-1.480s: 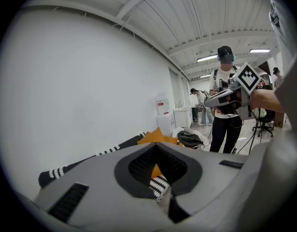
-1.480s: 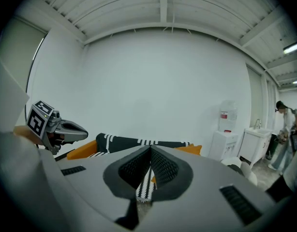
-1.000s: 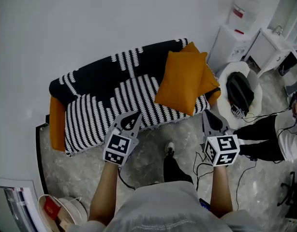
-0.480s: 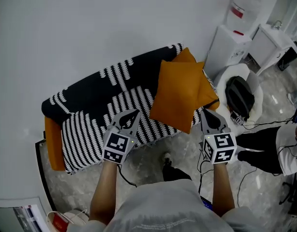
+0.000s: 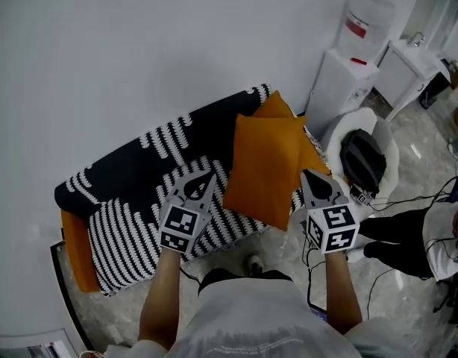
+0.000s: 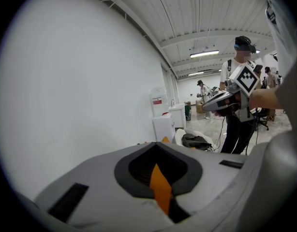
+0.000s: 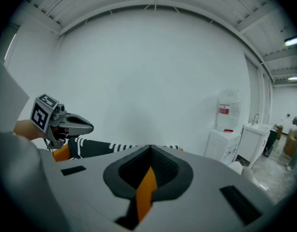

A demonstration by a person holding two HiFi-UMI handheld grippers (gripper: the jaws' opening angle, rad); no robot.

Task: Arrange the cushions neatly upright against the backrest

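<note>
Two orange cushions lie at the right end of a sofa with a black-and-white striped cover. The front cushion leans tilted over the seat. The second cushion pokes out behind it against the backrest. My left gripper hovers shut over the seat, just left of the front cushion. My right gripper is shut beside that cushion's right edge. Neither holds anything. In the left gripper view the shut jaws point past a cushion tip toward my right gripper. The right gripper view shows my left gripper over the sofa back.
A water dispenser and a white cabinet stand right of the sofa. A white round seat holds a black bag. Cables and another person's legs are on the floor at right. The sofa's orange arm shows at left.
Both grippers have moved forward toward the sofa, still shut. The sofa and cushions now sit lower and further left in the head view, with the right gripper beside the front cushion.
</note>
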